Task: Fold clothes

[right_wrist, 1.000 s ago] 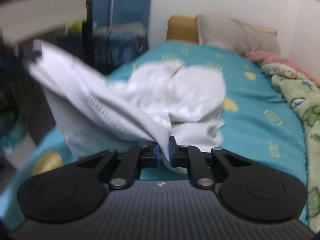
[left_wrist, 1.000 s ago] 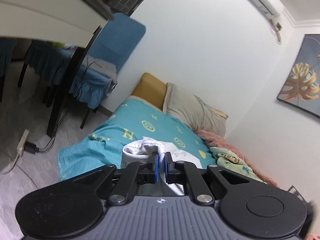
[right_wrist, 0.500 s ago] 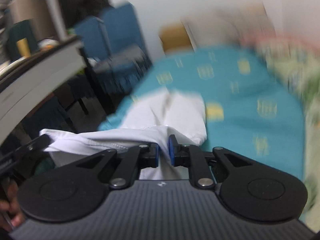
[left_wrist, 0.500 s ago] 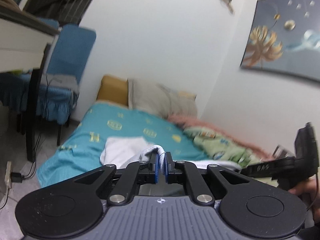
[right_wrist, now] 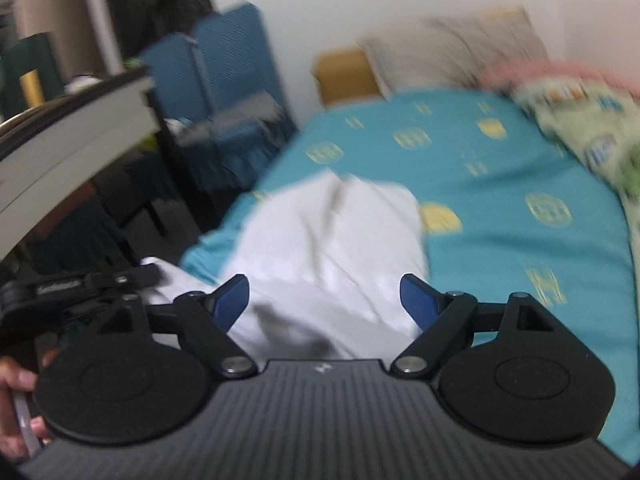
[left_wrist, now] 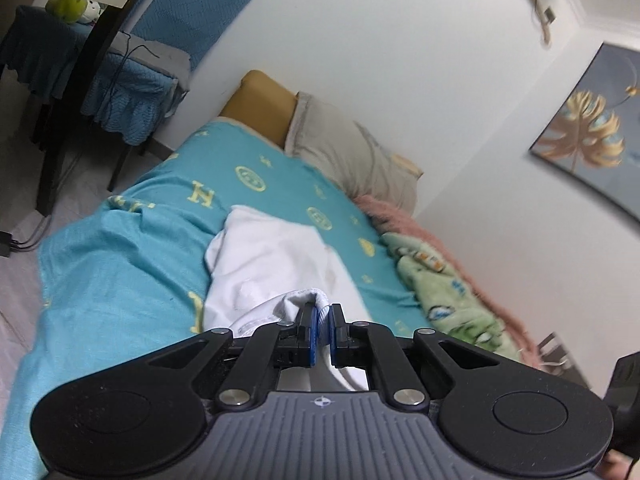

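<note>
A white garment (left_wrist: 276, 256) lies spread along the teal bedsheet (left_wrist: 120, 272). My left gripper (left_wrist: 322, 322) is shut on a bunched edge of the white garment at its near end. In the right wrist view the same white garment (right_wrist: 332, 240) stretches away over the sheet. There my right gripper (right_wrist: 324, 300) has its jaws opening wide, with the cloth lying under and between them but free of the blue pads (right_wrist: 232, 298). The left gripper's tip (right_wrist: 120, 278) shows at the left of that view, holding the garment's corner.
A beige pillow (left_wrist: 352, 152) and a mustard cushion (left_wrist: 260, 104) sit at the bed's head. A green patterned blanket (left_wrist: 448, 292) and a pink one (left_wrist: 404, 224) lie along the wall side. Blue-covered chairs (left_wrist: 168, 40) and a dark-legged table (right_wrist: 76, 128) stand left of the bed.
My right gripper has let go of the garment and its jaws have swung wide apart. The cloth has dropped flatter onto the bed. My left gripper has sunk, still clamped on its edge.
</note>
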